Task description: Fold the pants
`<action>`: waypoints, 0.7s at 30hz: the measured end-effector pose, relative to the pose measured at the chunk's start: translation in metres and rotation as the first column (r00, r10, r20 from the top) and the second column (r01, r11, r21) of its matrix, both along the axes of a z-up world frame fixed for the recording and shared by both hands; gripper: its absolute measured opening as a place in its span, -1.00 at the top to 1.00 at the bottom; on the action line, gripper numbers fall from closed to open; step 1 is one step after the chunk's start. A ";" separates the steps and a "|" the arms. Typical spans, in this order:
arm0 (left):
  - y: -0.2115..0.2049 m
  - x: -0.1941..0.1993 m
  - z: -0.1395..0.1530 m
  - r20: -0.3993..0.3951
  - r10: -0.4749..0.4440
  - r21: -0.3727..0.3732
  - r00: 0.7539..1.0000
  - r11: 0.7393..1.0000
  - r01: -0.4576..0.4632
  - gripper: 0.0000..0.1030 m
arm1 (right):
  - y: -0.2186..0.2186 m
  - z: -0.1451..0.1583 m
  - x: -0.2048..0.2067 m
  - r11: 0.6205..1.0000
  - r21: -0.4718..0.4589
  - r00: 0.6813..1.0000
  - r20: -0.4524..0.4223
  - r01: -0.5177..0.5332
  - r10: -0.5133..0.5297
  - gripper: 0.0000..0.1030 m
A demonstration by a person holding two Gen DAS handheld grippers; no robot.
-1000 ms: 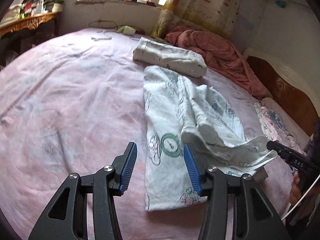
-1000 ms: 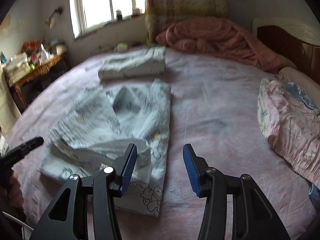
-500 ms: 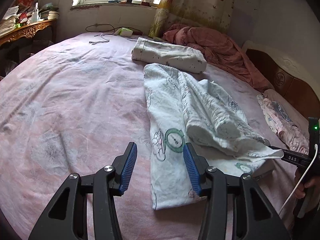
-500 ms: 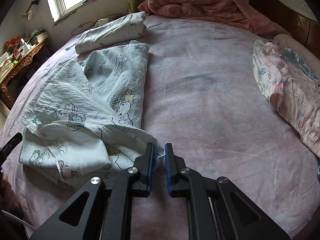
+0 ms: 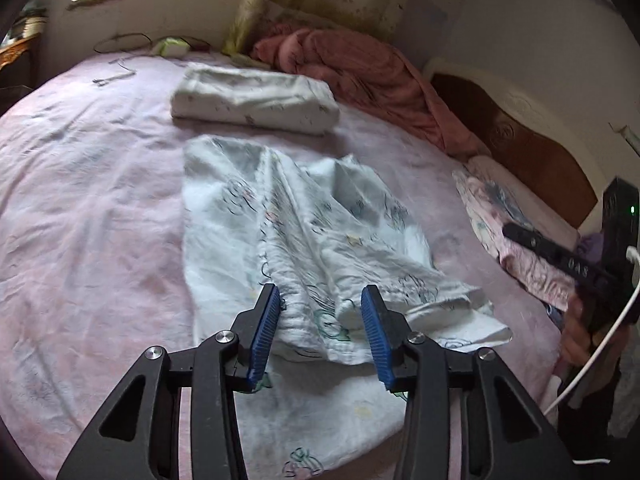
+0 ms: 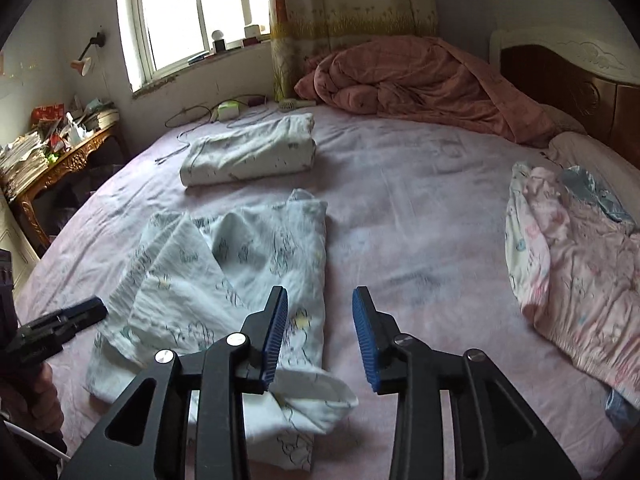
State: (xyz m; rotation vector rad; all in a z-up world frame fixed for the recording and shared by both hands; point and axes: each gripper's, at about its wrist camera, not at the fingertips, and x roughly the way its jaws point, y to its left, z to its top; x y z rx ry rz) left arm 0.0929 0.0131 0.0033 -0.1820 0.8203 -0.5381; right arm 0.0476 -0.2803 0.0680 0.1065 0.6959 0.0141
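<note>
Pale cartoon-print pants (image 5: 320,240) lie rumpled on the pink bed sheet (image 5: 100,200), one leg thrown loosely over the other. My left gripper (image 5: 322,334) hovers over their near end. Its jaws are closing, a raised fold of cloth sits between the blue pads, and neither pad presses on it. In the right wrist view the pants (image 6: 240,272) lie left of centre. My right gripper (image 6: 320,340) is at their right edge with jaws opening. Only sheet shows between its pads, and a loose corner lies under its left finger. Each gripper shows at the other view's edge.
A folded white bundle (image 6: 248,152) lies beyond the pants. A pink-brown quilt (image 6: 420,76) is heaped by the headboard (image 5: 520,148). A pink patterned garment (image 6: 580,272) lies at the right. Cables and a charger (image 6: 228,110) sit near the window wall. A cluttered wooden table (image 6: 52,160) stands left.
Half a second ago my right gripper was shut on the pants' edge; it has since opened and lifted, and the cloth has dropped. My left gripper moved right, over the pants.
</note>
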 end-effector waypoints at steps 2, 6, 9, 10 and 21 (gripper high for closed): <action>-0.012 -0.004 -0.003 0.008 -0.018 0.062 1.000 0.998 0.017 0.22 | -0.001 -0.001 0.005 1.000 0.001 1.000 0.007 -0.003 0.003 0.32; -0.030 -0.011 -0.004 0.073 -0.009 0.193 0.997 0.981 -0.006 0.11 | -0.007 -0.012 0.010 0.999 0.030 1.000 -0.003 -0.011 0.011 0.32; -0.042 -0.013 -0.005 0.095 -0.043 0.269 0.995 0.963 0.016 -0.24 | -0.013 -0.021 0.011 0.999 0.043 0.999 -0.026 -0.018 0.019 0.32; -0.047 -0.015 -0.007 0.103 -0.052 0.311 0.993 0.950 0.017 -0.26 | -0.016 -0.023 0.011 0.999 0.048 0.999 -0.029 -0.017 0.018 0.32; -0.047 0.003 -0.003 0.093 0.060 0.311 0.994 0.946 -0.087 0.94 | -0.030 -0.028 0.006 0.996 0.090 0.999 -0.042 -0.003 0.006 0.32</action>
